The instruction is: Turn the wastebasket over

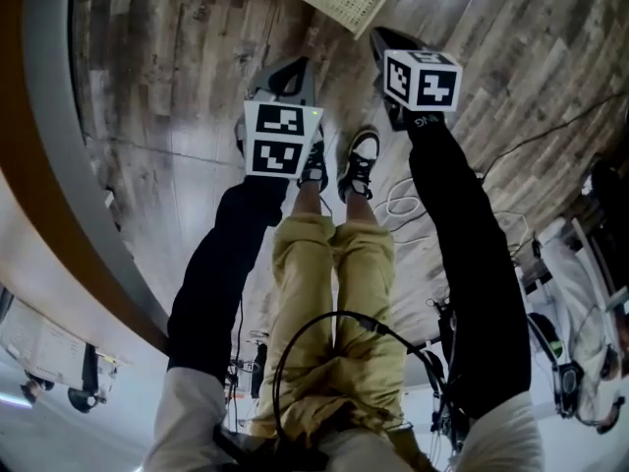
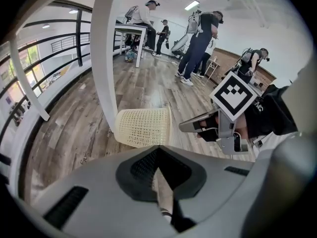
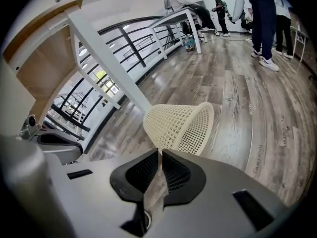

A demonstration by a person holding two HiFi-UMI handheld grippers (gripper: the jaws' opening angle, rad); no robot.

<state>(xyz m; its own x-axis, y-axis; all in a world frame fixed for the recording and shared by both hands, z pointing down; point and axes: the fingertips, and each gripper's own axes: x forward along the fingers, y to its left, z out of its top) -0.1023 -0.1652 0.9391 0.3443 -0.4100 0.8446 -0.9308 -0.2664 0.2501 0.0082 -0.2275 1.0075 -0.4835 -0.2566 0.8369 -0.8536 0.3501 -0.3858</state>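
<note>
- One cream mesh wastebasket lies on its side on the plank floor. It is just beside the foot of a white post, and in the right gripper view its wide open rim faces right.
- Judging by the open plastic lattice, it should be light and a little springy. It will likely slide or roll on the smooth boards if nudged, and the walls may flex under a hard pinch.
- The rim looks like the best place to take hold, because its solid band gives a jaw something stiff to clamp. The mesh holes are a fallback.
- The left gripper hangs above the floor, short of the basket. Its jaws are pressed together with nothing between them.
- The right gripper is alongside and nearer the basket in the head view. Its jaws are likewise closed and empty.
- Either gripper would need to open before it can take the rim.
- The person's shoes stand just behind the grippers.
</note>
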